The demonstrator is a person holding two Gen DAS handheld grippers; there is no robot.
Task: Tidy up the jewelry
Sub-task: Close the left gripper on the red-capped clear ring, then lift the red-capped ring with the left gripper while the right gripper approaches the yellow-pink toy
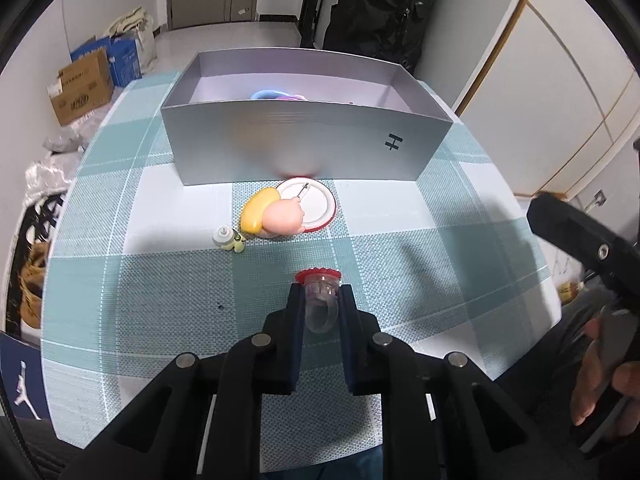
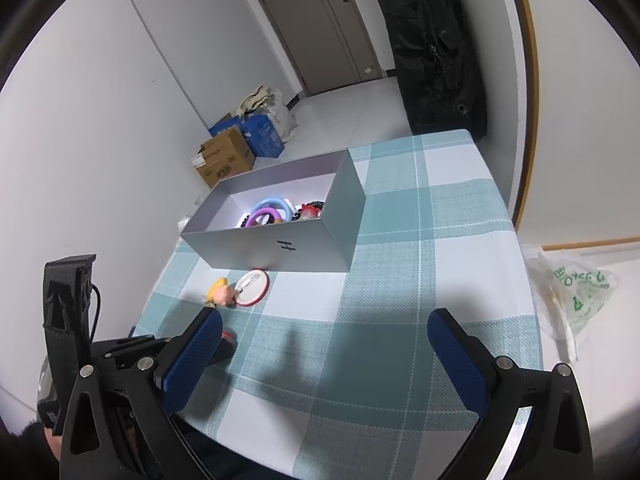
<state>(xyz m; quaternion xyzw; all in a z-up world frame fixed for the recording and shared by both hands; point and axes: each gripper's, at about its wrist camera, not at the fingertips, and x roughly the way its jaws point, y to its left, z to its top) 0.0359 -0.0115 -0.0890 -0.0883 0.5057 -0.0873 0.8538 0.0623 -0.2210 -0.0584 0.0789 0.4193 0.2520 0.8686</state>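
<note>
One toy ring [image 1: 320, 300] is being pinched in our left gripper [image 1: 320, 312], low over the near tablecloth [image 1: 400, 232]; our right gripper [image 2: 324, 360] is waiting wide. Next we are probably lifting it into the far box [image 1: 304, 148].

One grey box [image 1: 304, 148] stands at the far edge of the table [image 1: 400, 240], open at the top. Inside it the right wrist view shows two plastic rings, one blue [image 2: 276, 203] and one purple [image 2: 262, 216], plus at least one strand of dark beads [image 2: 316, 204] (the rest of the heap is too tangled to count). On the cloth in front of the box lie four loose pieces: one round badge [image 1: 316, 204] with a red rim, one pink-and-yellow figure [image 1: 272, 216] overlapping it, one tiny pale charm [image 1: 228, 239] beside that, and one clear ring with a red top [image 1: 320, 300] nearer the front edge. Two grippers, one per hand. On the floor beyond: two cardboard boxes, one brown [image 2: 224, 156] and one blue [image 2: 262, 132].
</note>
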